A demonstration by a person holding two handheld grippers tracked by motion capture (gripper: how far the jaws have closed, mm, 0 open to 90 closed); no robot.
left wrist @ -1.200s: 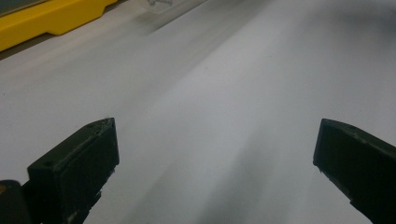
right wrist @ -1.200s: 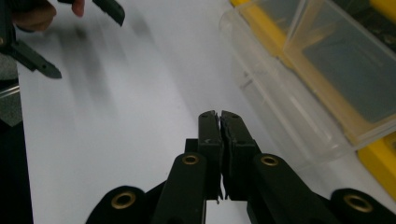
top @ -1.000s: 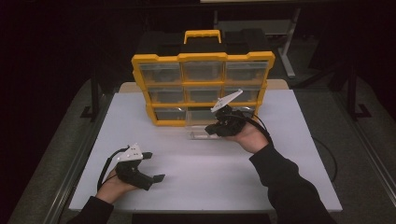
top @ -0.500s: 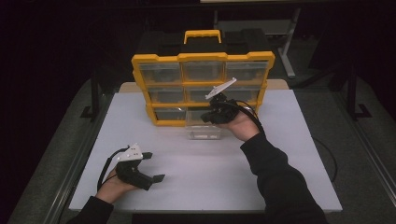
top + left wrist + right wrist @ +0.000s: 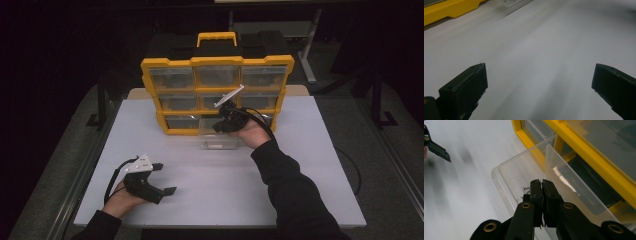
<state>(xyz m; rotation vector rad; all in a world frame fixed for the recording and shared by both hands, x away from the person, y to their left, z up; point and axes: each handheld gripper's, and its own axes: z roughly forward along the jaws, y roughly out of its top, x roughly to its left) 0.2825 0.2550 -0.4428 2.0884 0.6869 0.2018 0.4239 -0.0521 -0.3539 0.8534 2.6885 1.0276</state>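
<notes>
Drawer (image 5: 524, 175) stands pulled out; my right tongs (image 5: 541, 185), pressed together, hover over its screws (image 5: 526, 188). Left tongs (image 5: 539, 82) rest spread. Next: open and pick.

A white table (image 5: 200, 200) takes up the middle of the high view, with dark floor around it on every side. Beyond its far edge, in the dim background, stands a pale frame on grey legs (image 5: 305, 55), well apart from everything on the table. A dark upright post (image 5: 101, 95) stands just off the table's far left corner, and another post on a footed base (image 5: 377, 100) stands off its right side, while a thin black cable (image 5: 352, 165) loops over the floor near the right edge.
</notes>
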